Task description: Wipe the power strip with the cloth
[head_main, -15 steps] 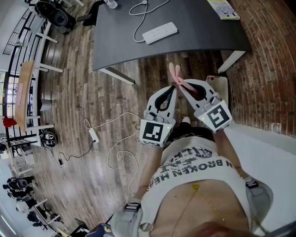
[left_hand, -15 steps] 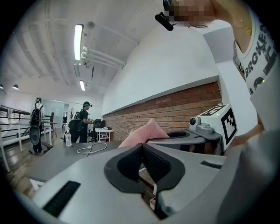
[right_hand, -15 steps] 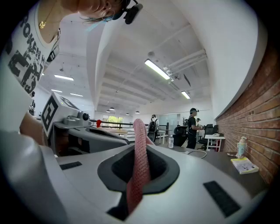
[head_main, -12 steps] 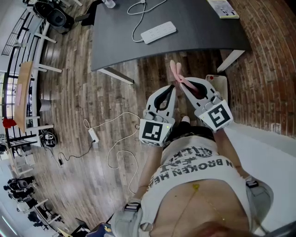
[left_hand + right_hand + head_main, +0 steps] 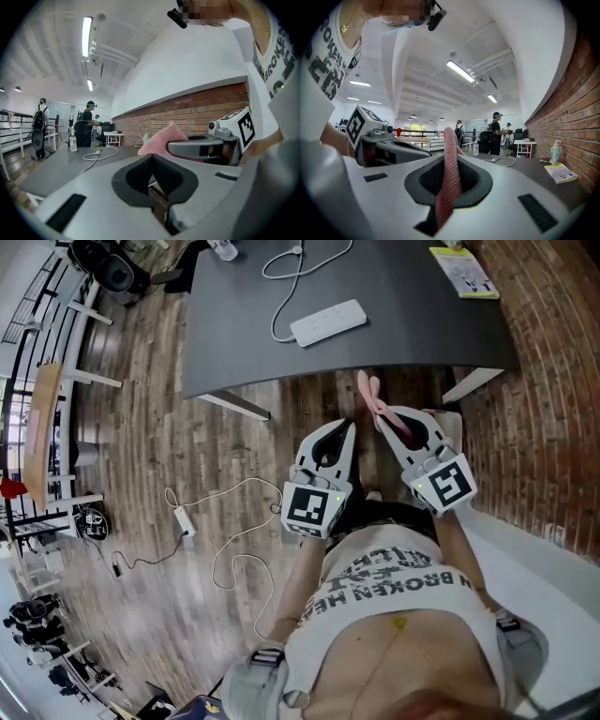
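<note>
A: Step?
B: Approach. Right gripper (image 5: 382, 418) clamped on pink cloth (image 5: 368, 392); left gripper (image 5: 351, 427) closed, empty. Both short of the table (image 5: 422, 324).
A: Next?
B: Power strip (image 5: 327, 322) lies mid-table. I'd reach forward and lay the cloth on it.

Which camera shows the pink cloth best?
The right gripper view: the pink cloth fills the middle, pinched in the jaws of the right gripper. The head view shows only its tips; the left gripper view, one corner.
</note>
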`<state>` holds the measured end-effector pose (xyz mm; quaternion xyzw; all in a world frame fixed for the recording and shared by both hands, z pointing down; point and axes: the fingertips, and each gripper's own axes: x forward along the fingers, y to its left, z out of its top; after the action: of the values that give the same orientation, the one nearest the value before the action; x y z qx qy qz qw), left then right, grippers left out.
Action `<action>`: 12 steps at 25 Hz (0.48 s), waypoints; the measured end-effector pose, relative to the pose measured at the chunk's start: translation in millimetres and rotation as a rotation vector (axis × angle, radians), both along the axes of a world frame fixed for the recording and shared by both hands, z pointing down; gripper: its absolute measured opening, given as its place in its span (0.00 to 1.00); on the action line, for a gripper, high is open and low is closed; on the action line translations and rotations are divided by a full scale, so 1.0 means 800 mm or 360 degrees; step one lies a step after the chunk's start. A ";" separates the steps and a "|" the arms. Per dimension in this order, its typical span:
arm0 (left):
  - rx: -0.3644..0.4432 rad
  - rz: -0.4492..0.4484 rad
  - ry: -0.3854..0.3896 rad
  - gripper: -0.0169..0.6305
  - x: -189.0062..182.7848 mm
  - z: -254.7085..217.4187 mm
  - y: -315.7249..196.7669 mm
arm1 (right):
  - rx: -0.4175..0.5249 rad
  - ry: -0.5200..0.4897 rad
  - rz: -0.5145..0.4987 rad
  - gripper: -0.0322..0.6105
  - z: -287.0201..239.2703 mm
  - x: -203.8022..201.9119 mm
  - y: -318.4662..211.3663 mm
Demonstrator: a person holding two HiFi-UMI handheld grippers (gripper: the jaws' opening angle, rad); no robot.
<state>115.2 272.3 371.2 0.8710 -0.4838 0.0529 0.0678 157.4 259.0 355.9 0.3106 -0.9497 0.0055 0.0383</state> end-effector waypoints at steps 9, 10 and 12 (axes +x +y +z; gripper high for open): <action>0.0023 0.0060 0.0001 0.04 -0.069 0.008 -0.178 | 0.0006 0.0080 0.0056 0.08 0.009 -0.063 -0.171; 0.0027 0.0068 -0.0001 0.04 -0.081 0.004 -0.200 | 0.0007 0.0079 0.0063 0.08 0.007 -0.075 -0.192; 0.0029 0.0089 -0.0010 0.04 -0.106 0.001 -0.243 | 0.0006 0.0078 0.0078 0.08 0.003 -0.099 -0.235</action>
<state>30.7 78.2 372.0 0.8846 -0.4599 0.0532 0.0567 78.4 71.2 358.6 0.3338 -0.9407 -0.0029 0.0607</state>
